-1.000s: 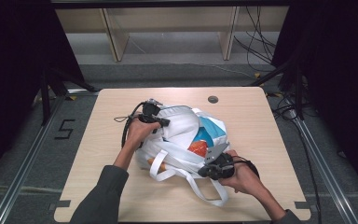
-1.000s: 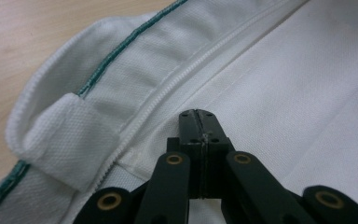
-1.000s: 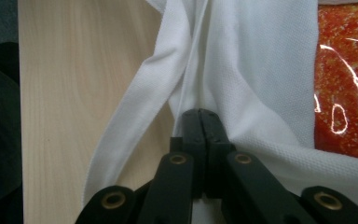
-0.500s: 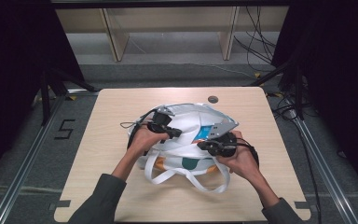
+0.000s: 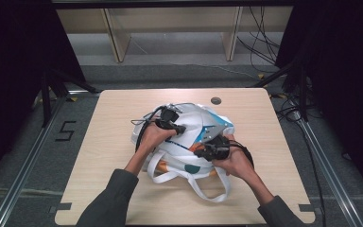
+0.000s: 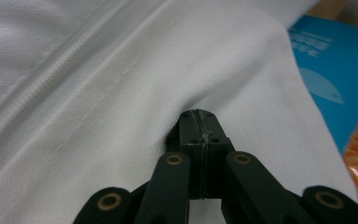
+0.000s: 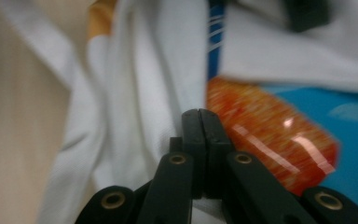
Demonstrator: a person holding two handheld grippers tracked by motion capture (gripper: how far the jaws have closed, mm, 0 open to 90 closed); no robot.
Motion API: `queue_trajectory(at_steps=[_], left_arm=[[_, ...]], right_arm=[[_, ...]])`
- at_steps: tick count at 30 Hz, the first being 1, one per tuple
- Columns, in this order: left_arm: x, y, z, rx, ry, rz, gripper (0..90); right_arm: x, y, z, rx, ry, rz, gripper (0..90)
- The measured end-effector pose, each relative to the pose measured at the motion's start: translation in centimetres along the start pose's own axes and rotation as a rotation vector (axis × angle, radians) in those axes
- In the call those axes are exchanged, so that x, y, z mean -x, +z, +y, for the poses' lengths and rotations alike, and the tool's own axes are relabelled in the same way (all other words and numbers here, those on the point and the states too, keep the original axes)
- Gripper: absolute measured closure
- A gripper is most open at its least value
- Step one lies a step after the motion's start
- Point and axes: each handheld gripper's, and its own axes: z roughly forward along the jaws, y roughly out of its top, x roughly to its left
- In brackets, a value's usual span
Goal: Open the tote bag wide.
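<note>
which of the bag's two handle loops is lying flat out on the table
The handle loop nearest the person, spread on the table beyond the white tote bag. The other handle loop stays bunched against the bag's body.

A light wooden table [image 5: 104,156] stands on grey floor [image 5: 23,161], with wooden shelving [image 5: 170,28] and dark curtains [image 5: 9,71] behind.
</note>
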Motion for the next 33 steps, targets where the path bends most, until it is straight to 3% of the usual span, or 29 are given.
queue_trajectory(at_steps=[1,2,3,4,8,10,11,12,13,14,15,16,17,18,20,21,22,23,24,26,27,28,30,31,32,33], left_arm=[[-0.6,0.5,0.4,-0.012,-0.011,0.042,89.4],[-0.6,0.5,0.4,-0.012,-0.011,0.042,89.5],[-0.8,0.8,0.7,-0.011,-0.029,0.058,89.5],[-1.3,1.2,1.0,-0.024,-0.051,0.086,89.5],[-1.4,1.8,1.4,-0.038,-0.050,0.126,89.6],[-1.2,1.7,1.5,-0.050,-0.036,0.125,89.5],[-1.1,1.4,1.4,-0.044,-0.029,0.114,89.1],[-1.0,1.0,1.3,-0.031,-0.028,0.102,89.1],[-0.9,0.4,1.2,-0.019,-0.022,0.094,88.4],[-0.8,-0.4,1.0,-0.014,-0.014,0.086,87.4],[-0.5,-2.0,0.3,0.022,-0.009,0.059,86.9],[-0.4,-2.8,-0.2,0.035,-0.003,0.039,86.6],[-0.4,-2.8,-0.2,0.035,-0.003,0.039,86.4],[-0.1,-3.6,-0.7,0.041,0.003,0.032,86.4],[0.5,-4.7,-1.8,0.018,0.034,0.013,85.7],[0.7,-4.9,-2.5,-0.001,0.047,0.005,85.1],[0.9,-5.2,-3.1,-0.039,0.075,-0.001,85.1],[1.1,-5.2,-3.8,-0.054,0.082,-0.010,85.5],[1.3,-5.2,-4.4,-0.064,0.087,-0.026,85.5],[1.7,-5.4,-5.4,-0.084,0.117,-0.043,87.0],[1.9,-5.6,-5.8,-0.094,0.127,-0.055,87.4],[2.0,-5.9,-6.4,-0.088,0.136,-0.065,87.4],[2.2,-6.6,-7.3,-0.097,0.143,-0.087,87.7],[2.2,-6.8,-7.8,-0.095,0.139,-0.084,88.0],[2.2,-6.9,-8.3,-0.087,0.142,-0.082,88.7],[2.1,-6.9,-8.7,-0.089,0.135,-0.083,88.7]], right_arm=[[-1.1,0.0,-0.8,-0.047,-0.019,0.067,90.0],[-1.1,0.0,-0.8,-0.047,-0.019,0.067,90.0],[-1.8,0.3,-1.3,-0.070,-0.038,0.104,90.0],[-3.3,1.2,-2.2,-0.109,-0.062,0.102,90.0],[-3.3,1.3,-2.0,-0.123,-0.092,0.098,90.0],[-3.4,1.2,-1.9,-0.123,-0.074,0.105,90.0],[-3.4,0.6,-1.8,-0.103,-0.028,0.091,90.0],[-3.4,0.6,-1.8,-0.103,-0.028,0.091,90.0],[-2.9,0.2,-1.5,-0.058,-0.065,0.080,90.0],[-2.6,-0.5,-1.2,-0.022,-0.064,0.059,90.0],[-1.9,-2.3,-0.5,0.044,-0.048,-0.006,90.0],[-1.3,-3.2,-0.1,0.089,-0.048,-0.041,90.0],[-1.3,-3.2,-0.1,0.089,-0.048,-0.041,90.0],[-0.7,-4.0,0.4,0.135,-0.067,-0.069,90.0],[0.6,-5.4,1.3,0.171,-0.043,-0.151,90.0],[2.2,-5.9,2.2,0.165,-0.035,-0.176,90.0],[2.2,-5.9,2.2,0.165,-0.035,-0.176,90.0],[3.7,-5.5,3.0,0.118,-0.021,-0.210,90.0],[3.7,-5.5,3.0,0.118,-0.021,-0.210,90.0],[5.2,-4.5,3.3,0.058,-0.001,-0.230,90.0],[7.0,-3.1,2.9,-0.029,0.021,-0.252,90.0],[7.0,-3.1,2.9,-0.029,0.021,-0.252,90.0],[8.6,-1.6,2.0,-0.089,0.046,-0.250,90.0],[10.2,-0.4,1.1,-0.114,0.068,-0.261,90.0],[10.8,-0.1,0.7,-0.100,0.099,-0.258,90.0],[10.8,-0.1,0.7,-0.100,0.099,-0.258,90.0]])
